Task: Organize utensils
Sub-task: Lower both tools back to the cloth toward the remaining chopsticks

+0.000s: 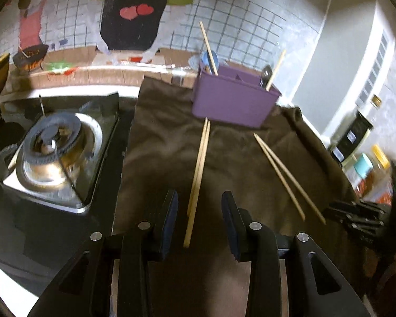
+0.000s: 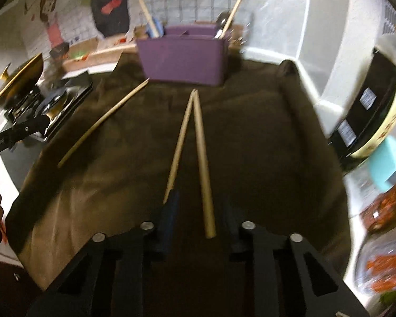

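A purple utensil holder (image 1: 233,97) stands at the far side of a brown cloth (image 1: 158,158), with chopsticks and a spoon upright in it. It also shows in the right wrist view (image 2: 183,55). Two chopstick pairs lie on the cloth. My left gripper (image 1: 200,206) is open over the near end of the left pair (image 1: 199,174). The right pair (image 1: 285,174) lies apart. My right gripper (image 2: 200,206) is open, with one chopstick of the splayed right pair (image 2: 202,158) between its fingers. The left pair (image 2: 103,121) lies to the left there.
A gas stove burner (image 1: 58,148) sits left of the cloth. Jars and bottles (image 2: 369,111) stand at the right. A tiled wall with cartoon stickers (image 1: 134,13) is behind. The right gripper's body (image 1: 367,216) shows at the left view's right edge.
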`<control>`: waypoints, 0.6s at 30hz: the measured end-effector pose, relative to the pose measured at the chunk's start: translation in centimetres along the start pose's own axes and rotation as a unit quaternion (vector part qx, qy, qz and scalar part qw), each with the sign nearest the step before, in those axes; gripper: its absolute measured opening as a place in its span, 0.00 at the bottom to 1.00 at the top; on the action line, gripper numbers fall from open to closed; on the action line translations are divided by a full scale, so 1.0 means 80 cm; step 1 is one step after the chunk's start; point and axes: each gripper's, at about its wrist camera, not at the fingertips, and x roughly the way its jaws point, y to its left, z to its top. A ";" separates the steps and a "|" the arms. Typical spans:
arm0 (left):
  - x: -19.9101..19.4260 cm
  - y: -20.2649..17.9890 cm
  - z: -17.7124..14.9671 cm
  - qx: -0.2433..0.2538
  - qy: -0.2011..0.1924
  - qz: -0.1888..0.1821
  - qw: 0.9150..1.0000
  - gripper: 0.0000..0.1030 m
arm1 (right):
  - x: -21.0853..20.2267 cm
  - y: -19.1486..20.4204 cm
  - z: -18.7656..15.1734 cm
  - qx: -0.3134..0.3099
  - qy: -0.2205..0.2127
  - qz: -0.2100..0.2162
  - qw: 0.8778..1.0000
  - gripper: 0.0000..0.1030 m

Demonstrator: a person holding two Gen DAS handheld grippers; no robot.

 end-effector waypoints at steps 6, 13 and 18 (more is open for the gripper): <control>-0.008 0.022 -0.031 -0.004 0.021 -0.001 1.000 0.35 | 0.024 0.022 -0.004 0.002 0.010 0.011 1.000 0.25; -0.014 0.035 -0.047 -0.008 0.032 -0.003 0.999 0.35 | 0.041 0.024 0.007 0.006 0.017 0.002 1.000 0.25; -0.005 0.023 -0.048 -0.005 0.044 -0.017 0.999 0.35 | 0.056 0.027 0.011 0.000 0.024 -0.009 1.000 0.25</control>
